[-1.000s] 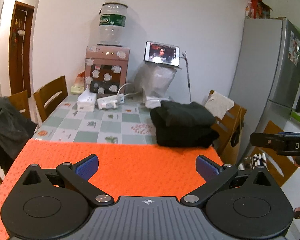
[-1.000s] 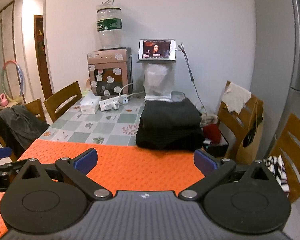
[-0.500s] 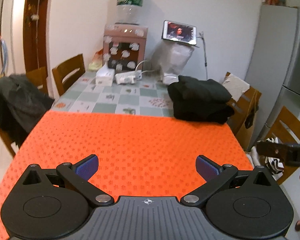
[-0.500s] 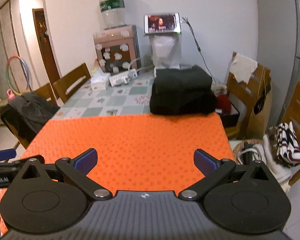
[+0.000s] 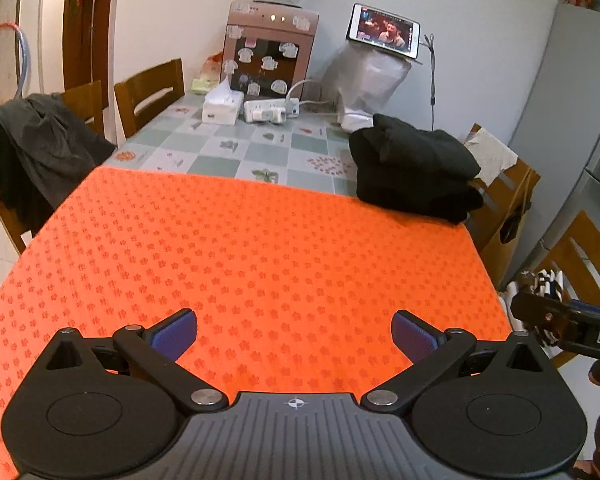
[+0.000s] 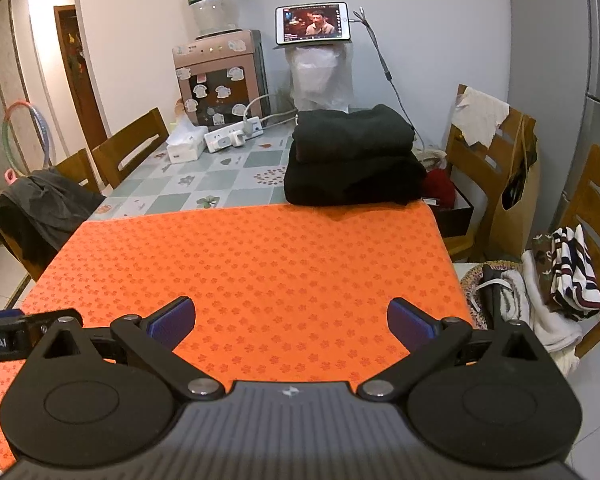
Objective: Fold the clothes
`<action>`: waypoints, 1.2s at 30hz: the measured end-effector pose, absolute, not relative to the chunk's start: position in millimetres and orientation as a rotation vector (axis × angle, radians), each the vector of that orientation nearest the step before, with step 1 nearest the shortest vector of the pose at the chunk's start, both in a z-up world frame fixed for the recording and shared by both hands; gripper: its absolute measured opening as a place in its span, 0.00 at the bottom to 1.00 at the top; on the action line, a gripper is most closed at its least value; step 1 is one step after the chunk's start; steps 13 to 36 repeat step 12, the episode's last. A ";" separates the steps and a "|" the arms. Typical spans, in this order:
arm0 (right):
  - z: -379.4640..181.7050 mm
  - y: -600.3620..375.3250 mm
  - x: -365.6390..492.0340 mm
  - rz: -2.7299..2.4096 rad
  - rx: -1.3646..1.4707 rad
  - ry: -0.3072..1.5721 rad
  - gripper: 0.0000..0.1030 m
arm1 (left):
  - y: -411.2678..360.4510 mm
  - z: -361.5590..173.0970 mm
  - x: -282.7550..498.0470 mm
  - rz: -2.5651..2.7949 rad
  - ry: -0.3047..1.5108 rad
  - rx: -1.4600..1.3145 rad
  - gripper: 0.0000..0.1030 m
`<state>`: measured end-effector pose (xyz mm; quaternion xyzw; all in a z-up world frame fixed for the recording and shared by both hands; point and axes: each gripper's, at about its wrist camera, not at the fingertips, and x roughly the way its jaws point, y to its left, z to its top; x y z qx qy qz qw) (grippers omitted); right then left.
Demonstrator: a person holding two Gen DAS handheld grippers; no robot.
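- Two dark folded garments (image 6: 354,160) sit stacked at the worktop's far edge, at 1 o'clock in the left wrist view and 12 to 1 o'clock in the right; the stack's near edge touches the orange mat (image 6: 260,276).
- Left hand-held gripper (image 5: 294,334): jaws spread wide, nothing between the pads, hovering over the mat's near edge.
- Right hand-held gripper (image 6: 290,322): same state, wide open and empty.
- The mat itself carries no garment.
- More clothes off the worktop: a grey garment (image 5: 32,148) draped on a chair at 10 o'clock, and a striped garment (image 6: 572,272) with white cloth piled on a chair seat at 3 o'clock.
- Stage is ambiguous: this fits a gap between garments, with the chair items next, or the end of the job with the stack as the result. The frames don't settle it.
- Risk 1: any reach toward 12 o'clock could clip the stack; the top piece sits slightly askew and could slide off or unfold.
- Risk 2: the stack lies near the worktop's right edge, so a sideways nudge could tip it off.
- Risk 3: the power strip (image 6: 234,136) and its cables sit behind the stack at 11 o'clock, and loose fabric could snag them.
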<state>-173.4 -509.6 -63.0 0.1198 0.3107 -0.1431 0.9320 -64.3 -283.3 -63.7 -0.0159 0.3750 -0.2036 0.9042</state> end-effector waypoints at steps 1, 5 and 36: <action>-64.0 -510.6 -172.6 -0.293 0.245 0.638 1.00 | -284.1 -64.2 -63.9 -0.420 0.778 -0.033 1.00; -66.5 -513.0 -169.3 -0.293 0.243 0.645 1.00 | -286.5 -65.9 -62.9 -0.414 0.786 -0.031 1.00; -69.4 -516.7 -166.0 -0.292 0.242 0.651 1.00 | -291.1 -67.3 -61.5 -0.421 0.791 -0.024 1.00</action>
